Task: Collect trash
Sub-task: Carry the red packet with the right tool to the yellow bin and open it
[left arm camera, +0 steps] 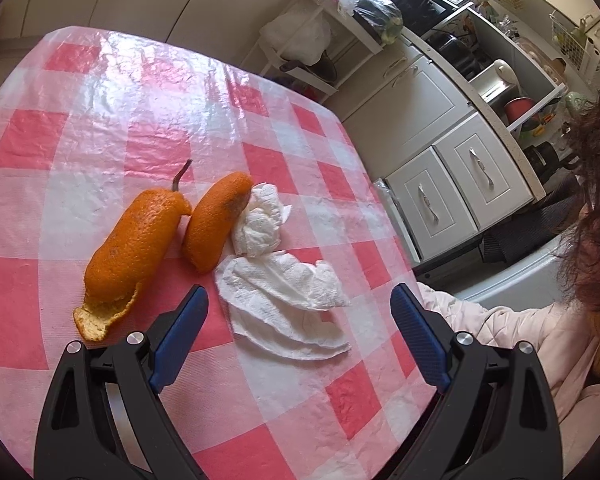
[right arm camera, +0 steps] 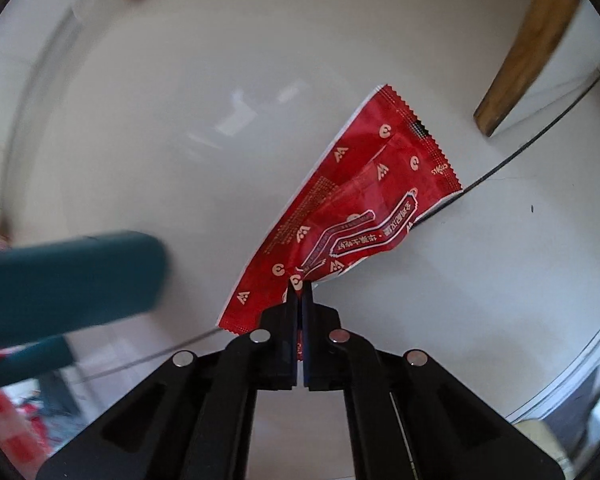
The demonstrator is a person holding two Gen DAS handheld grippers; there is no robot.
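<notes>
On the pink-and-white checked tablecloth (left arm camera: 148,92) lie two pieces of orange peel: a long one (left arm camera: 134,248) at about nine o'clock from the picture's middle, its torn end curling up, and a shorter one (left arm camera: 216,222) just to its right. Touching the shorter peel at its three o'clock side are two crumpled white paper napkins, a small wad (left arm camera: 260,222) and a flatter, spread one (left arm camera: 288,300) at its six o'clock. The left gripper (left arm camera: 300,308) hovers with its blue-padded fingers spread wide around the flat napkin, touching nothing. In the right wrist view, the right gripper (right arm camera: 300,292) is pinched tight on one red snack wrapper (right arm camera: 352,208), which hangs over pale floor. A blurred teal shape (right arm camera: 60,280) at nine o'clock is hard to make out.
</notes>
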